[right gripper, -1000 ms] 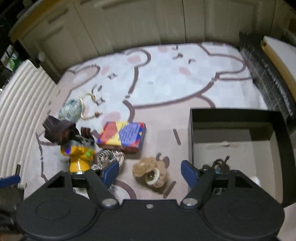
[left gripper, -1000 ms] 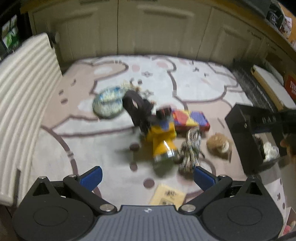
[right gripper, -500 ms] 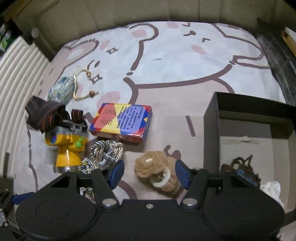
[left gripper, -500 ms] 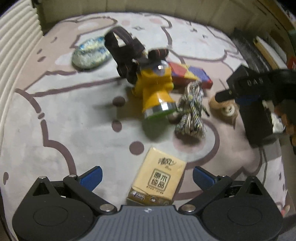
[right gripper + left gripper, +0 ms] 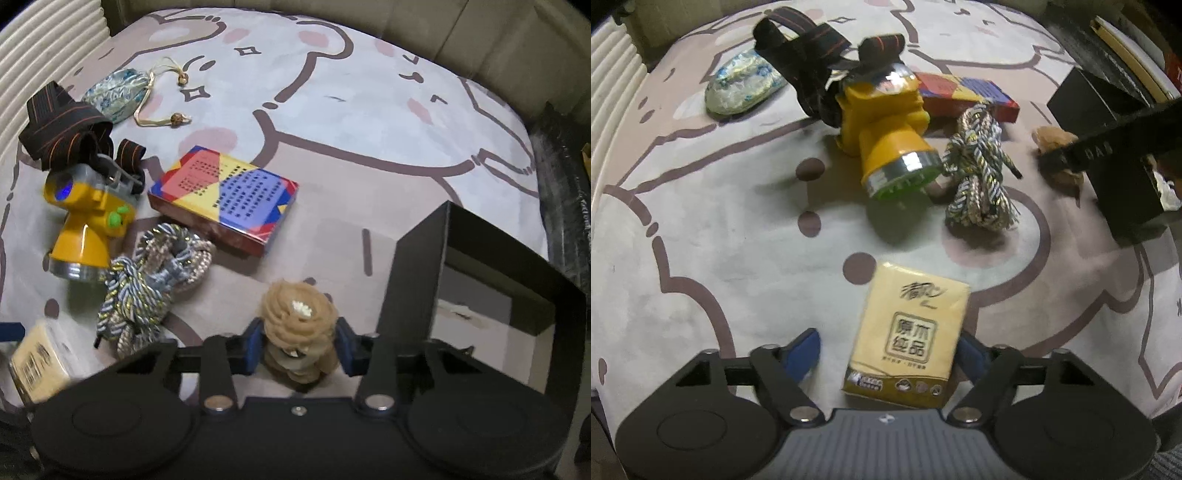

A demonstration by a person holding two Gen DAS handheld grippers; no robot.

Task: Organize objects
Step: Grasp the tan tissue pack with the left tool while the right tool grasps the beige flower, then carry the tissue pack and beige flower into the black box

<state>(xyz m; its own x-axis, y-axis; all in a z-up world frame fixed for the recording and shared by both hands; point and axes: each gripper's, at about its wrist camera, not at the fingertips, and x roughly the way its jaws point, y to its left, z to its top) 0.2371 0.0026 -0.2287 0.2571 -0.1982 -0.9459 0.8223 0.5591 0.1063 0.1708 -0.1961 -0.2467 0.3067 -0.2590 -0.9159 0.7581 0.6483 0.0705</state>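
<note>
The left gripper [image 5: 886, 354] points steeply down at the rug [image 5: 731, 236]. Its jaws are closing around the tissue pack [image 5: 910, 339], which lies flat between the 2 blue pads. The pad at 3 o'clock of the pack sits at the pack's edge; the pad [image 5: 802, 354] at 9 o'clock stands clear of it with bare rug between, so no grip is made yet.

The right gripper [image 5: 300, 345] has its jaws closing on the tan fabric flower [image 5: 301, 328]. Both blue pads sit at the flower's sides; whether they press on it cannot be told.

Layout in the right wrist view, taken from the flower:
- Black box [image 5: 480, 280]: at 3 o'clock, just beside, open top, near wall upright
- Braided cord bundle [image 5: 155, 273]: at 9 o'clock, near
- Colourful card box [image 5: 225, 201]: at 11 o'clock, apart from the flower
- Yellow headlamp [image 5: 86, 221]: at 10 o'clock, strap coiled behind it, lens end touching or just beside the cord
- Brocade pouch [image 5: 118, 92]: at 11 o'clock, well apart, drawstring trailing on the rug

Open room: the rug from 12 to 2 o'clock of the card box is bare up to the cabinet fronts [image 5: 461, 40]. A ribbed white surface [image 5: 48, 44] bounds the rug at 9 o'clock
</note>
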